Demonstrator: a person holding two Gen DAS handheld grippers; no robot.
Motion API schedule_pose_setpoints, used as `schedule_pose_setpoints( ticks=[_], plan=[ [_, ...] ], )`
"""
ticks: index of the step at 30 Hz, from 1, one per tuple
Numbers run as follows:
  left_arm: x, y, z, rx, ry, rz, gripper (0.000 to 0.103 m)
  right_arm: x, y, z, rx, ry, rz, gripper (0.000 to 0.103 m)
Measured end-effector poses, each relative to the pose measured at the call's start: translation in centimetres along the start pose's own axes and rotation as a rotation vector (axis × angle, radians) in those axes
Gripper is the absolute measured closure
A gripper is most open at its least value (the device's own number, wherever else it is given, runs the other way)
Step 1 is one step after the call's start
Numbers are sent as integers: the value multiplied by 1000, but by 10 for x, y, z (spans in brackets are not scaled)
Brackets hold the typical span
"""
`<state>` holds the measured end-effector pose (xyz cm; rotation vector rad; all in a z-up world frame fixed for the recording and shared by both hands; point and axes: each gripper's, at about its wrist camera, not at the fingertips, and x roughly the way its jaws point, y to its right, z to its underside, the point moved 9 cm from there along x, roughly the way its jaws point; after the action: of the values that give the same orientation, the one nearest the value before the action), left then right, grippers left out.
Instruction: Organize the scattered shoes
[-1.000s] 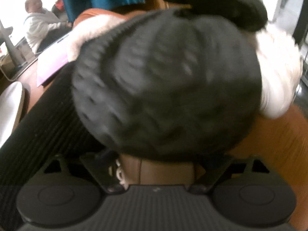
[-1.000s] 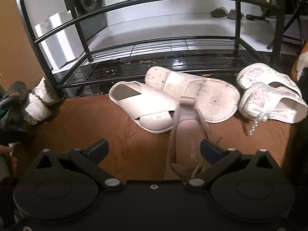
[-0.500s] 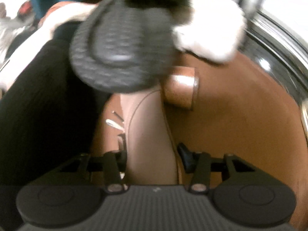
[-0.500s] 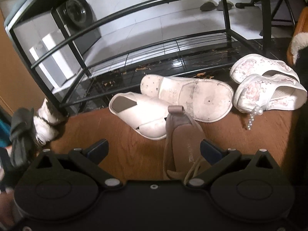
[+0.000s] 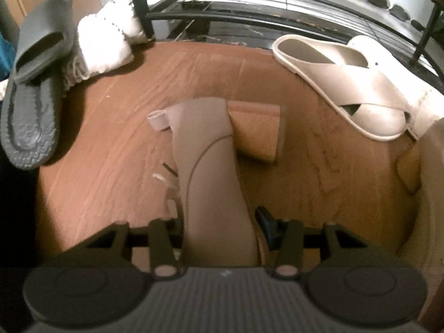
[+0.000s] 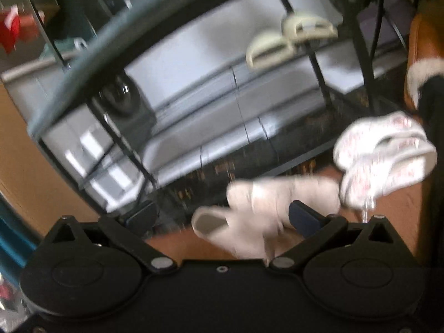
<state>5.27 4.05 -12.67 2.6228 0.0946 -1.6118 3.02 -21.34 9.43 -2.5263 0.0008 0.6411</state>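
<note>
My left gripper point(image 5: 219, 219) is shut on a beige block-heel shoe point(image 5: 211, 166), sole side up, with its heel point(image 5: 258, 130) pointing away over the brown floor. A cream cross-strap slide point(image 5: 344, 88) lies ahead to the right. A grey slipper point(image 5: 33, 83) and a white fluffy slipper point(image 5: 105, 41) lie at the left. My right gripper point(image 6: 222, 216) is open and empty; the view is blurred. Cream slides point(image 6: 266, 211) lie just beyond its fingers, and white floral shoes point(image 6: 388, 155) lie to the right.
A black metal shoe rack point(image 5: 249, 8) stands ahead, its lower shelf point(image 6: 249, 163) at floor level. Pale sandals point(image 6: 291, 36) sit on its upper tier. A brown furry boot point(image 6: 421, 63) is at the right edge. Another beige shoe point(image 5: 427, 194) lies at the far right.
My left gripper has swung with the beige heel from facing dark slippers toward the rack. My right gripper has tilted upward and left the beige heel that lay between its fingers.
</note>
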Motion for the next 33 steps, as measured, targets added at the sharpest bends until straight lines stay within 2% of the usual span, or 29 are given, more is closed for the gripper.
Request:
schedule_pose_setpoints(
  ticks=[4,8,9,11,12,13,17,20,22,24,25,27,29,30,31,33],
  plan=[
    [4,0,-4,-33,4,18,58,-2,5,-14,18,34,8,0],
    [7,-2,-12,-37,12,24,57,2,21,-12,41,16,49,0],
    [9,-1,-13,-20,16,18,54,3,25,-11,46,9,59,0],
    [4,1,-17,10,44,-11,37,7,33,-6,58,-11,78,0],
    [1,1,-19,12,54,-21,25,8,35,-4,61,-17,83,0],
    [-6,2,-25,6,81,-34,20,9,37,-3,65,-22,87,0],
    [-31,1,-39,-19,179,-15,16,13,38,11,59,-65,86,0],
    [-36,-10,-42,-69,207,8,11,14,36,15,50,-76,87,0],
    [-30,-21,-41,-139,180,72,15,15,36,16,51,-78,88,0],
    [-13,-33,-36,-245,100,189,17,15,34,17,49,-82,89,0],
    [-5,-38,-34,-287,65,224,18,16,33,18,47,-84,88,0],
    [4,-45,-33,-319,44,235,21,15,32,18,42,-83,88,0],
    [13,-49,-32,-333,19,237,39,15,32,19,42,-90,88,0],
    [15,-49,-32,-336,16,246,52,15,32,19,42,-95,88,0],
    [15,-47,-34,-348,8,291,62,16,32,20,43,-98,87,0],
    [13,-44,-35,-350,0,319,67,16,31,21,46,-103,85,0]
  ],
)
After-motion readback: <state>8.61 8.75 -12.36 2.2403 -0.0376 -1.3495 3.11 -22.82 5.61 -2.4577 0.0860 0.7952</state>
